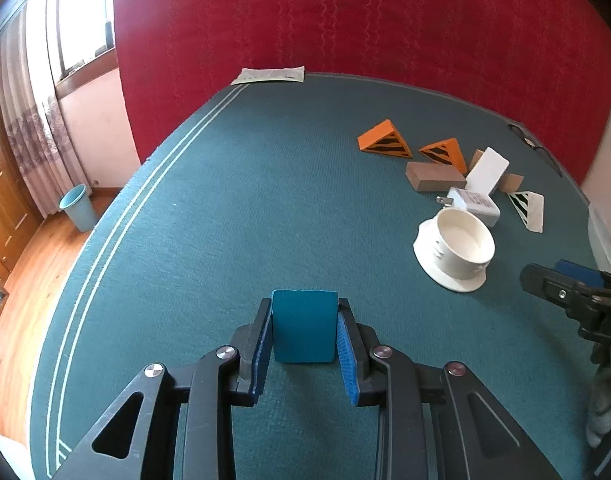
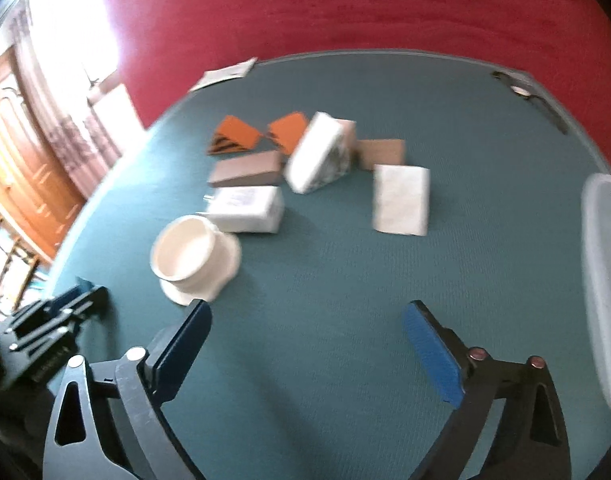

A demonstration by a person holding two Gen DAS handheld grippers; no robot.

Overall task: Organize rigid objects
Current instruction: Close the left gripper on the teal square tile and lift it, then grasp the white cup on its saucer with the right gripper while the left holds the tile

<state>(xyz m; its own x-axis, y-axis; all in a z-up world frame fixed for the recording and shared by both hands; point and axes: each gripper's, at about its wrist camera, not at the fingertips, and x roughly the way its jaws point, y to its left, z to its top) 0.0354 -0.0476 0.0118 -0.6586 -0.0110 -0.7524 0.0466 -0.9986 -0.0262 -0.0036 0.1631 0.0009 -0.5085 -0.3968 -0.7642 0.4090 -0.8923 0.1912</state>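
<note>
Carrying step in hand, by my read: left tongs (image 1: 304, 332) clamped on flat teal rectangular block (image 1: 303, 326), lower centre of left view, above green cloth counter (image 1: 225, 220). Next move likely calls for setting block beside cluster at right: white round plastic cup (image 1: 457, 248), orange wedges (image 1: 385, 140). Right tongs (image 2: 305, 344) wide apart, empty.

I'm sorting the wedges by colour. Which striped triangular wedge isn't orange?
The white wedge, lying rightmost, beyond the white cup. The two orange wedges sit farther back, left of it.

left hand-held gripper (image 1: 304, 328) clamped, right (image 2: 305, 332) (spread)
</note>
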